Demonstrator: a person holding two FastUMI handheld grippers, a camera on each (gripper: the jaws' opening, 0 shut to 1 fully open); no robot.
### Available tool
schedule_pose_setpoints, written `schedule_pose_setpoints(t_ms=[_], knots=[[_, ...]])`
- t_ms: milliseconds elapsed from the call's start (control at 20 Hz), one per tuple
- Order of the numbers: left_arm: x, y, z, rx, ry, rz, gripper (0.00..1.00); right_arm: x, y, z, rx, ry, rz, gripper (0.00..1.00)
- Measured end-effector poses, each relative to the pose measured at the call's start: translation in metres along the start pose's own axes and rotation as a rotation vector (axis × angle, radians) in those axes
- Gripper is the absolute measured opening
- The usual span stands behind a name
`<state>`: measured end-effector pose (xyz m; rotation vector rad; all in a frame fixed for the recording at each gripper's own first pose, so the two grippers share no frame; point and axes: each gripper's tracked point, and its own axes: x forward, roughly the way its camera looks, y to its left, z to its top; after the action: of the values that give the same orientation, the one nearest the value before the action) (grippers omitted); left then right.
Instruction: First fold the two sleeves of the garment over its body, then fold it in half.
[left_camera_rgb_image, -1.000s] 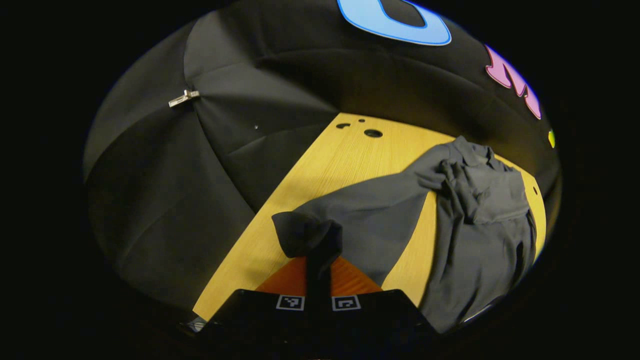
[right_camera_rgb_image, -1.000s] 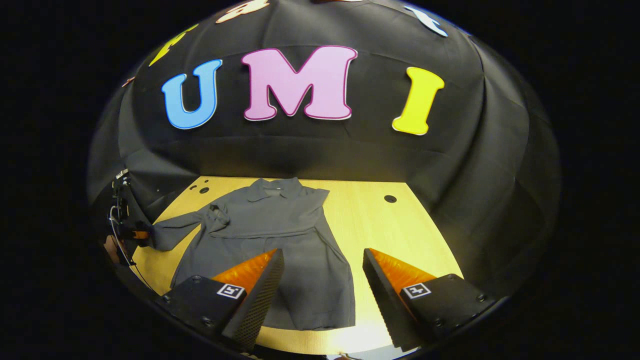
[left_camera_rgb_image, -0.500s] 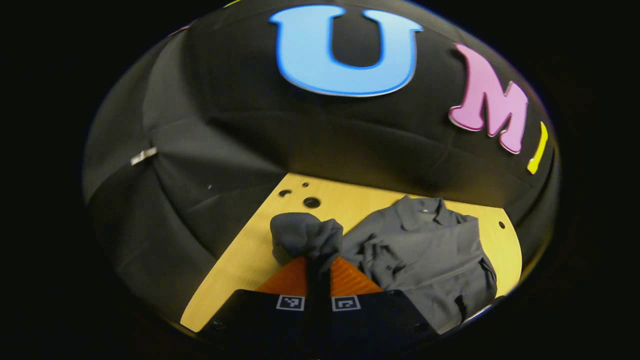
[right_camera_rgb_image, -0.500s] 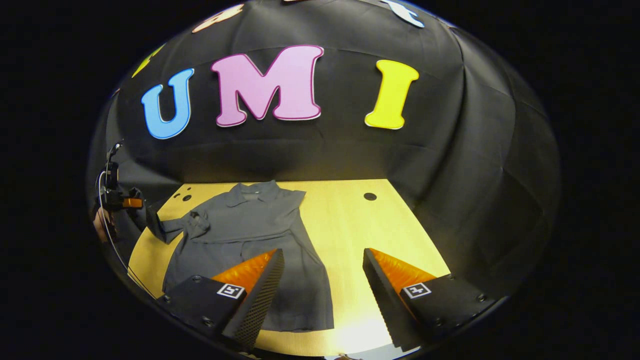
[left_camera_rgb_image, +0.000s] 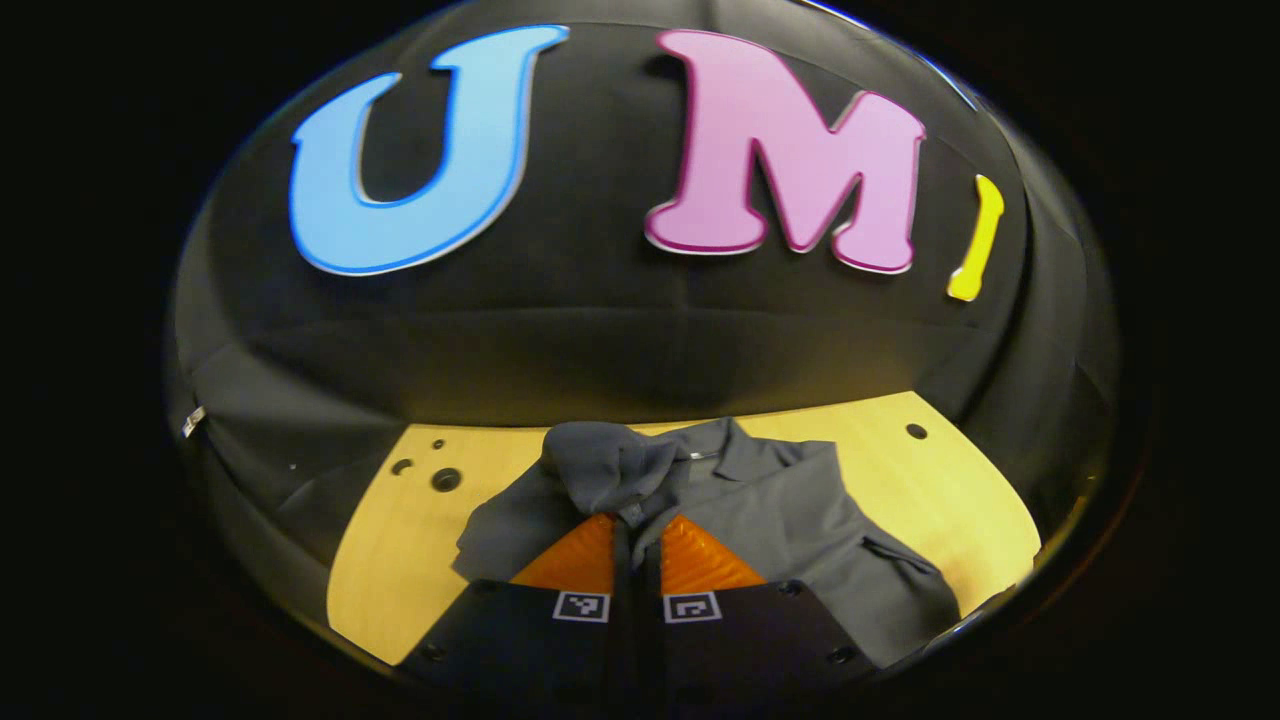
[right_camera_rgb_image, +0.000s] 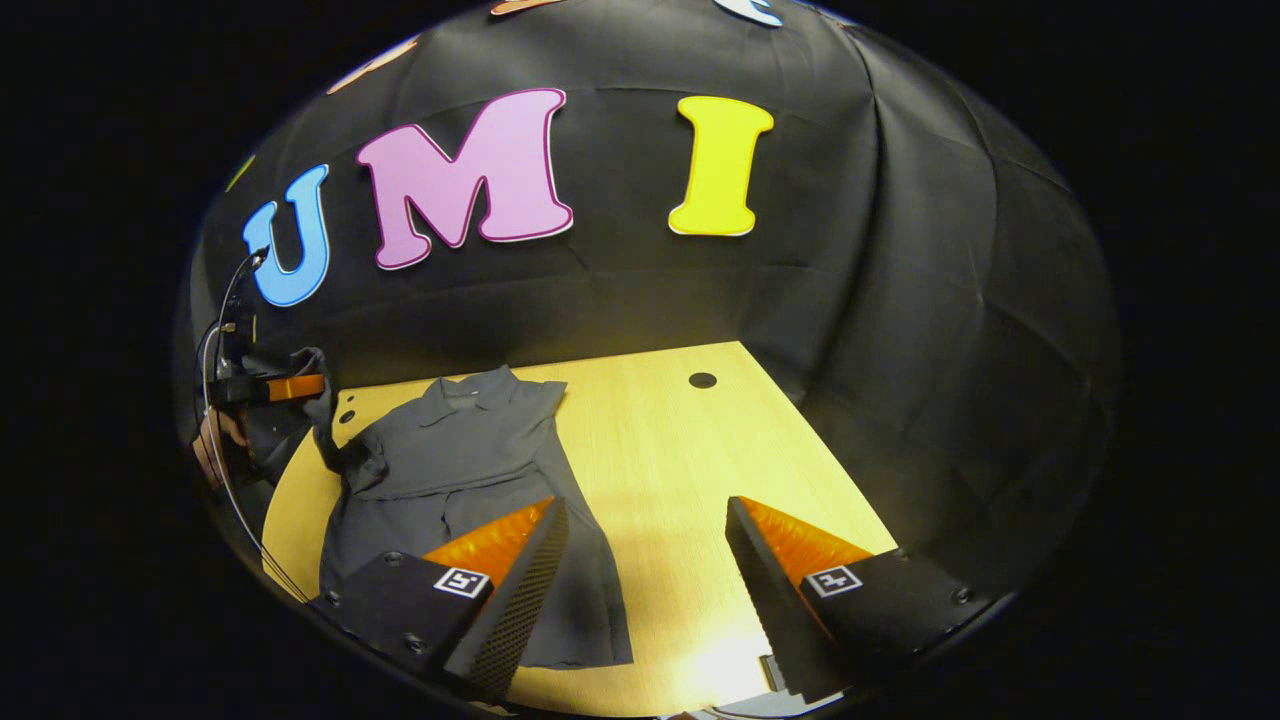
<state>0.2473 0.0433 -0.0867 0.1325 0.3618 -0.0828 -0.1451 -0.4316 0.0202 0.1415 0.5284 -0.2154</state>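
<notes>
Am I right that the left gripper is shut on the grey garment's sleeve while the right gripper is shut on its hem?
Not quite. The right gripper is open and holds nothing: the right gripper view shows its fingers apart, with the table between them. The rest is right: the left gripper is shut on the sleeve of the grey garment, as the left gripper view shows.

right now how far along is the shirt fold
Done: the garment lies flat on the table, and its right sleeve seems already folded in. In hand: the left gripper pinches the left sleeve, lifted. Left: laying it over the body, then folding in half; the right gripper is open.
</notes>
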Motion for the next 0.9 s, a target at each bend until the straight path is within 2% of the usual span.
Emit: schedule_pose_setpoints(t_ms=[100,600,850,900], knots=[[0.023,-0.041,0.0,0.008,0.014,-0.042,0.05,0.01,-0.005,-0.001,0.002,0.015,0.018,0.98],[0.096,-0.178,-0.005,0.081,0.06,-0.217,0.05,0.057,-0.018,-0.005,-0.045,0.07,0.089,0.98],[0.124,-0.215,-0.031,0.079,0.12,-0.217,0.05,0.068,-0.019,-0.011,-0.052,0.087,0.108,0.98],[0.128,-0.219,-0.037,0.073,0.132,-0.213,0.16,0.07,-0.018,-0.013,-0.053,0.09,0.112,0.98]])
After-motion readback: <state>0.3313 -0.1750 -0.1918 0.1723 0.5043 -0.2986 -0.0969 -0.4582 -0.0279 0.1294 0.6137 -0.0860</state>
